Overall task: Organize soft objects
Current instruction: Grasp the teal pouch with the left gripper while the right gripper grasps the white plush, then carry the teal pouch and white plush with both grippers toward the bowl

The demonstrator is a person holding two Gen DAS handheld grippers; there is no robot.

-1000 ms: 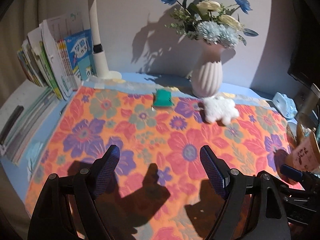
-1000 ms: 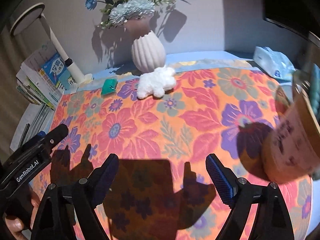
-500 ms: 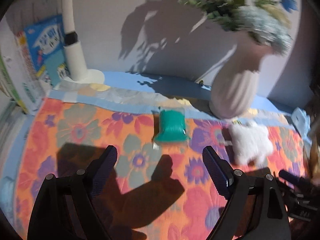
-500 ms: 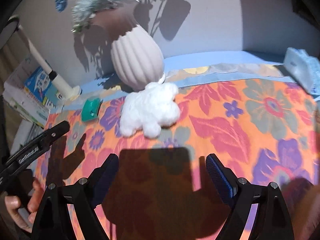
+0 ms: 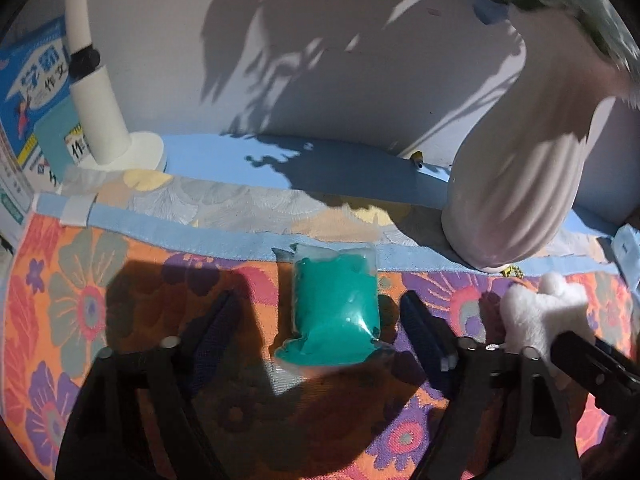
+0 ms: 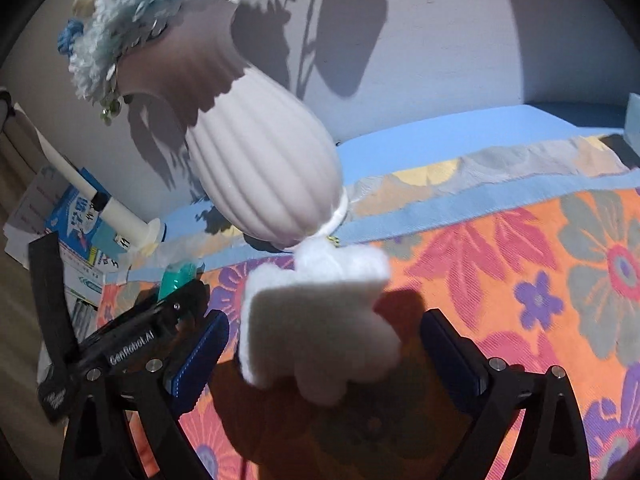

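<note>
Approach step: left tongs [image 5: 316, 320], closing, straddle the teal gel-filled plastic pouch [image 5: 334, 312] at frame centre; right tongs [image 6: 320, 344], opening, straddle the white plush toy [image 6: 320, 316]. Neither is clamped yet; next, close both.

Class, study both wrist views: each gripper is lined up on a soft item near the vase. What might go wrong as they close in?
1. The white plush toy lies against the foot of the ribbed vase; lifting it with the opening right gripper could nudge or tip the vase.
2. The left gripper is closing around the teal pouch, not yet touching; a hard squeeze might burst its thin clear film.
3. The two grippers work close together and could collide.
</note>
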